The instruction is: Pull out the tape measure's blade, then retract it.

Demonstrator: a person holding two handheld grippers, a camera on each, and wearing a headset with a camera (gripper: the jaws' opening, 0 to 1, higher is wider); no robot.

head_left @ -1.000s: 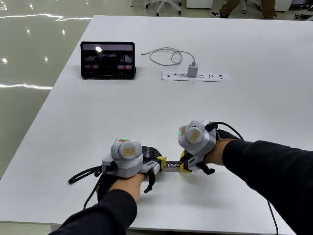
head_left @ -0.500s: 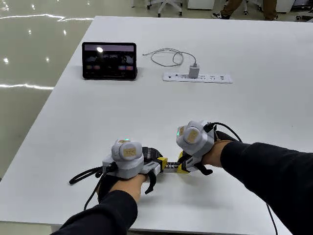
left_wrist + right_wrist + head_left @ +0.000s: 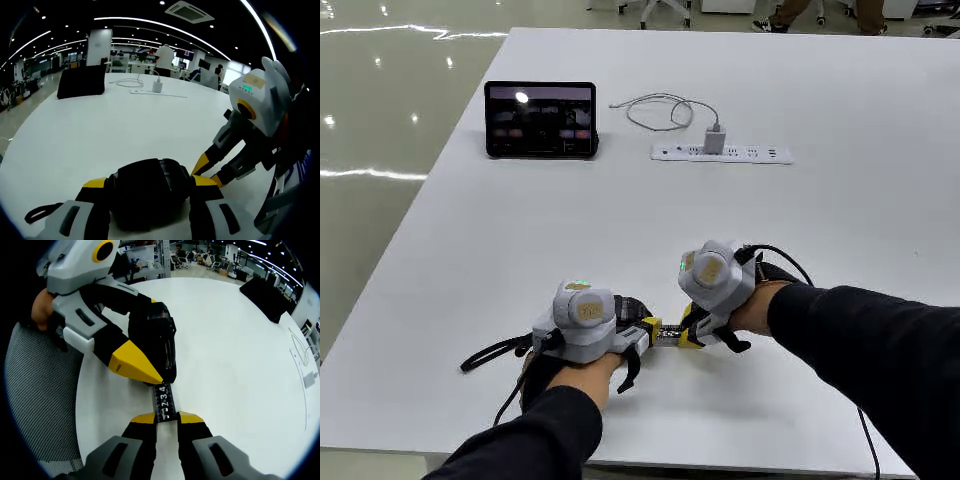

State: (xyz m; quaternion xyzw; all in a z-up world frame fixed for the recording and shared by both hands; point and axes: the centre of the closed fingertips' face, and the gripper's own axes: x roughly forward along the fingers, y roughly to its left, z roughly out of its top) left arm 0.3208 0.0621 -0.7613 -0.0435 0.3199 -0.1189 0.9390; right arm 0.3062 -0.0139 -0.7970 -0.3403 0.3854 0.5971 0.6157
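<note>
At the tabletop's [image 3: 740, 210] near edge, we are clamping the left tool [image 3: 150, 184] round the tape measure case [image 3: 155, 345] to anchor it. The right tool [image 3: 165, 418] is pinching the barely drawn blade [image 3: 164, 399].

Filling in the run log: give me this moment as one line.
left gripper: shut on tape measure case | right gripper: shut on blade | blade: short length out
</note>
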